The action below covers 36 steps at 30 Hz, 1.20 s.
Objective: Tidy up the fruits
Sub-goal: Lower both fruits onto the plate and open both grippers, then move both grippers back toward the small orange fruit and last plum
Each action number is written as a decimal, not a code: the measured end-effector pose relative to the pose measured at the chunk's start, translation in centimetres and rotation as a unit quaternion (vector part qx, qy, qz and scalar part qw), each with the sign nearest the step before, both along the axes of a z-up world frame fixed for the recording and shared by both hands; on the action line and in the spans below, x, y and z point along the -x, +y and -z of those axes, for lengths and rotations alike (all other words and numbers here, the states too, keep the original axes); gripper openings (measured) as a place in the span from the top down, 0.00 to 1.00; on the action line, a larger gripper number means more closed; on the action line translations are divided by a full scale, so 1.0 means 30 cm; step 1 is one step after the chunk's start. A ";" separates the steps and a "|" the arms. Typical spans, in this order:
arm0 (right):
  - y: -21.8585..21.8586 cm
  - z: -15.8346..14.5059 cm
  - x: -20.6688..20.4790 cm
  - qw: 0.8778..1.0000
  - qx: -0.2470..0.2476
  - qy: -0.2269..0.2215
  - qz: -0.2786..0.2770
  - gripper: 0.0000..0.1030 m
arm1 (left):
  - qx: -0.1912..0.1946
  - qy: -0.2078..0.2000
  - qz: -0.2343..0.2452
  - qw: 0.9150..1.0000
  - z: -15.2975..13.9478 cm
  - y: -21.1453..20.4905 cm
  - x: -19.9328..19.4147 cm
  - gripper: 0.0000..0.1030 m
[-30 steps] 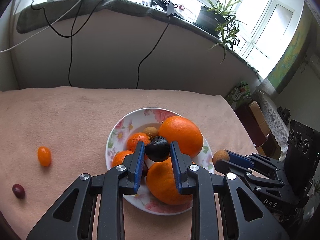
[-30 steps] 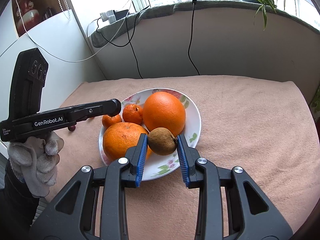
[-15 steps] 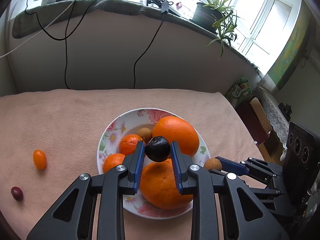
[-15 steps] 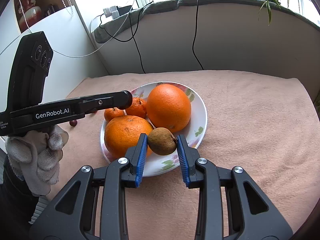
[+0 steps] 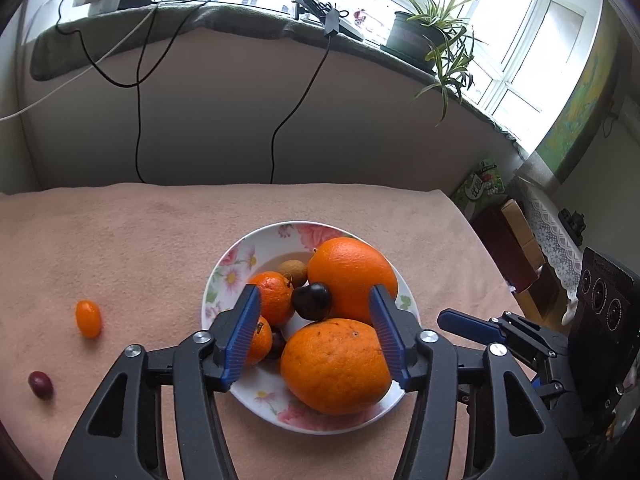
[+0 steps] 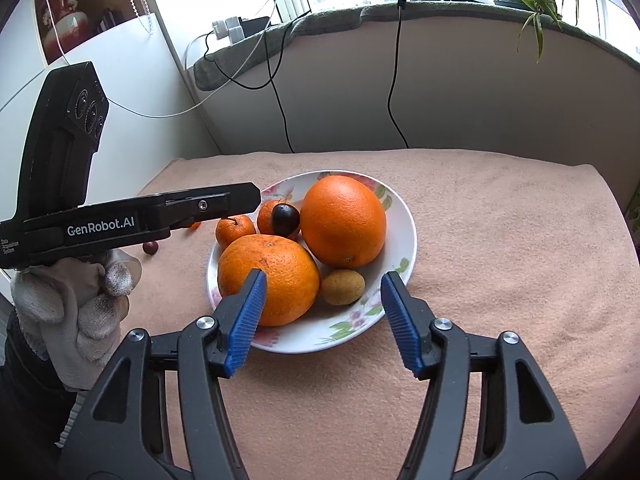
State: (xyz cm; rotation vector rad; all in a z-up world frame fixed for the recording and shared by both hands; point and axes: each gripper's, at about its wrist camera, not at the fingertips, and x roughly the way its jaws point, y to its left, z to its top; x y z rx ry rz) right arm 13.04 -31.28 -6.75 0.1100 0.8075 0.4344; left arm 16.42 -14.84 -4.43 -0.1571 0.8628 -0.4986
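Observation:
A floral plate [image 5: 224,276] [image 6: 404,240] on the pink cloth holds two large oranges [image 5: 336,364] [image 6: 344,220], small tangerines [image 5: 274,296], a brown longan [image 5: 294,272], a dark plum [image 5: 311,300] [image 6: 285,218] and a brown kiwi-like fruit [image 6: 343,287]. My left gripper [image 5: 314,336] is open and empty over the plate's near side. My right gripper [image 6: 322,318] is open and empty just behind the brown fruit. A kumquat [image 5: 88,318] and a dark red grape [image 5: 40,384] [image 6: 151,246] lie on the cloth left of the plate.
A wall with hanging cables [image 5: 138,120] and a windowsill with a potted plant [image 5: 416,36] stand behind the table. Boxes [image 5: 516,236] sit past the right table edge. The gloved hand [image 6: 76,304] holds the left gripper at the left.
Both grippers have opened. The left one let go of the dark plum, which now rests among the fruit. The right one let go of the brown fruit onto the plate.

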 end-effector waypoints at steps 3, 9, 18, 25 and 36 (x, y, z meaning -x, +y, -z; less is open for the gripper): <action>-0.001 -0.006 0.008 1.000 -0.004 -0.005 0.003 0.20 | -0.006 -0.004 -0.004 1.000 -0.008 0.000 0.010 0.31; 0.001 -0.029 0.024 1.000 -0.001 -0.013 0.003 0.19 | -0.028 -0.013 -0.017 0.999 -0.022 -0.007 0.026 0.26; 0.010 -0.047 0.039 1.000 0.004 -0.017 0.006 0.18 | -0.061 -0.039 -0.023 0.997 -0.048 -0.017 0.074 0.24; 0.016 -0.063 0.056 1.000 0.006 -0.023 0.006 0.18 | -0.064 -0.055 -0.026 0.996 -0.080 -0.005 0.114 0.24; 0.057 -0.085 0.083 1.000 0.010 -0.028 0.001 0.18 | -0.057 -0.070 -0.034 0.995 -0.112 0.052 0.169 0.24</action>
